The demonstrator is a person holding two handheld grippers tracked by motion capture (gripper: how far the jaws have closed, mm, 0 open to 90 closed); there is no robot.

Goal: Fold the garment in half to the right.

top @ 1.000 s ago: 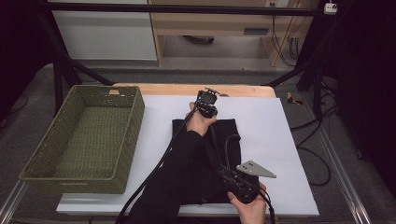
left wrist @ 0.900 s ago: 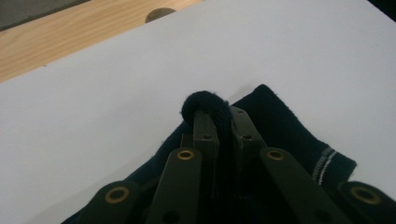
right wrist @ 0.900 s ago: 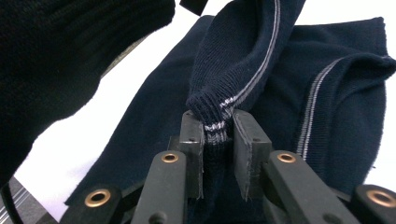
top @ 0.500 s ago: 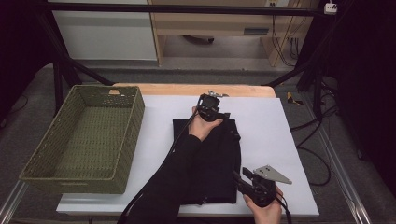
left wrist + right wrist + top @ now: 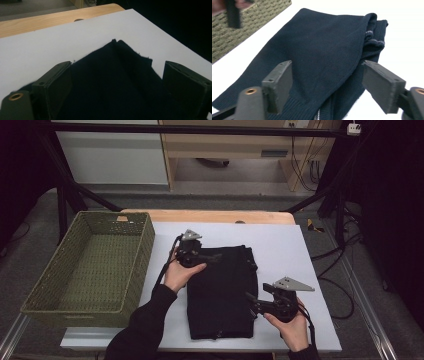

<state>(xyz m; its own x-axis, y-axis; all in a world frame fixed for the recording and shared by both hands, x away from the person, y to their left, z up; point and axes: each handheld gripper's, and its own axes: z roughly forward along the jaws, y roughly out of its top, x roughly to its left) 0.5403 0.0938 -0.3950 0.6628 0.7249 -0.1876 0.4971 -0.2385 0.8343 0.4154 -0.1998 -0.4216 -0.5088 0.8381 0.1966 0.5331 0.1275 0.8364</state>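
High view: the folded dark sweater [image 5: 220,292] lies flat on the white bench [image 5: 280,250], beside the empty wicker basket [image 5: 90,270]. My left claw [image 5: 212,257] rests at its far left corner; my right claw [image 5: 250,301] sits at its near right edge. Left gripper view: jaws spread wide over the sweater's far corner [image 5: 117,75], gripping nothing. Right gripper view: jaws likewise open, straddling the ribbed hem [image 5: 312,110]. Judged step: positioning for a grasp. Next, close both claws on the fabric, then lift evenly toward the basket.
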